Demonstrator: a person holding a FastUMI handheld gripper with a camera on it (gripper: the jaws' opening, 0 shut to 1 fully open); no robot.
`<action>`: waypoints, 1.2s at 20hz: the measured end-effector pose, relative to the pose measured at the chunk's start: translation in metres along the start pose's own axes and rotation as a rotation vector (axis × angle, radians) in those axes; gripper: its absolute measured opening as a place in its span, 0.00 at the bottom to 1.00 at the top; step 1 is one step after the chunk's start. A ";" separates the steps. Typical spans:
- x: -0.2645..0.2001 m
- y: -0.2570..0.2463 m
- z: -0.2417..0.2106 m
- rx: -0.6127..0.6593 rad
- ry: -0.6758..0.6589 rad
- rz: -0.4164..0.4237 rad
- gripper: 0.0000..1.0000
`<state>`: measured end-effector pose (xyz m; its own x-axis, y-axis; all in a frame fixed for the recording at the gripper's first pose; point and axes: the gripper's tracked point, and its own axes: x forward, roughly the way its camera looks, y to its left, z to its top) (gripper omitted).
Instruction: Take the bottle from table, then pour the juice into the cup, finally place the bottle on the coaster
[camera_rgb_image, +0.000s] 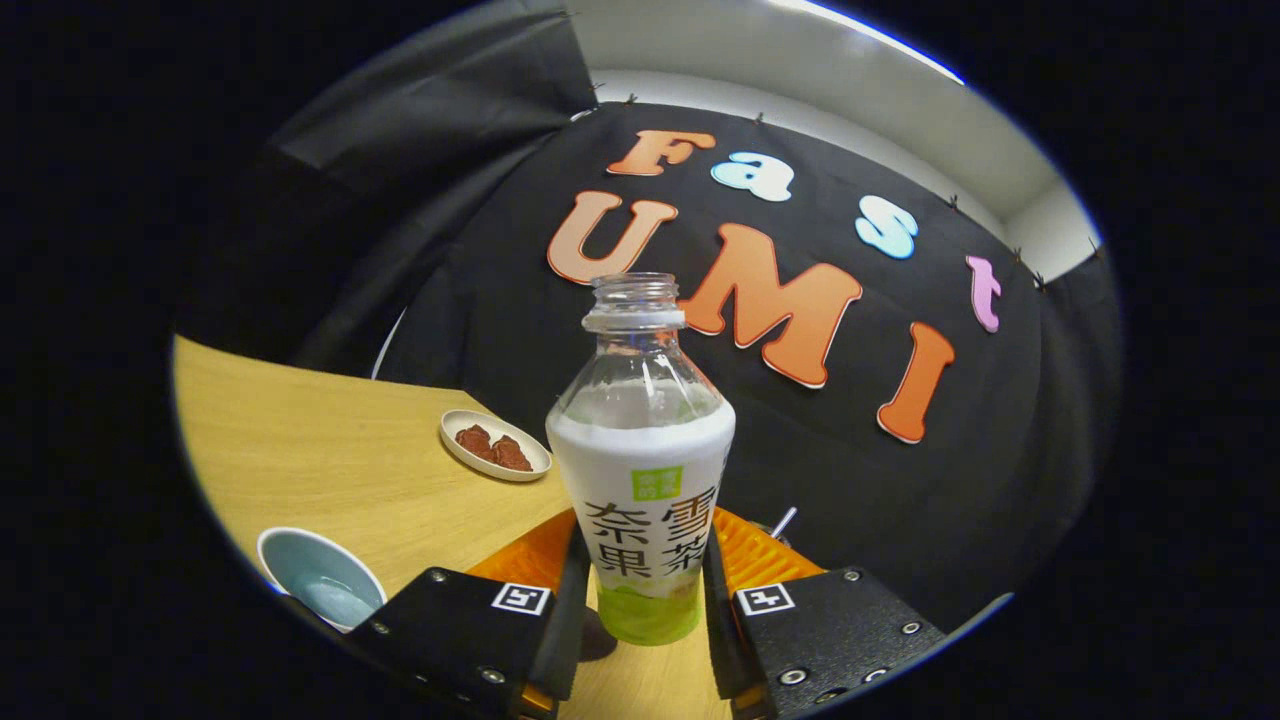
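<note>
Both of my jaws are clamped on the bottle, which stands upright and uncapped between them over the tabletop. Off left sits the cup, and further out a small dish of reddish bits.

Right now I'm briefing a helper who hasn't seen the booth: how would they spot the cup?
Start at the wooden table. The gripper has its fingers on either side of the bottle; the cup sits to their left. It is a deep, pale blue bowl shape, unlike the shallow plate carrying brown pieces farther back.
</note>
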<state>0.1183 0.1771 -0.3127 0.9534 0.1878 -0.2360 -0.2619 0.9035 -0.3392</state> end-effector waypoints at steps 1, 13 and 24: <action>-0.001 -0.003 -0.005 0.038 0.015 0.013 0.53; 0.023 0.013 -0.054 0.332 0.168 0.094 0.54; 0.038 0.018 -0.079 0.404 0.227 0.086 0.53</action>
<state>0.1376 0.1700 -0.3998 0.8621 0.2202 -0.4563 -0.2163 0.9744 0.0615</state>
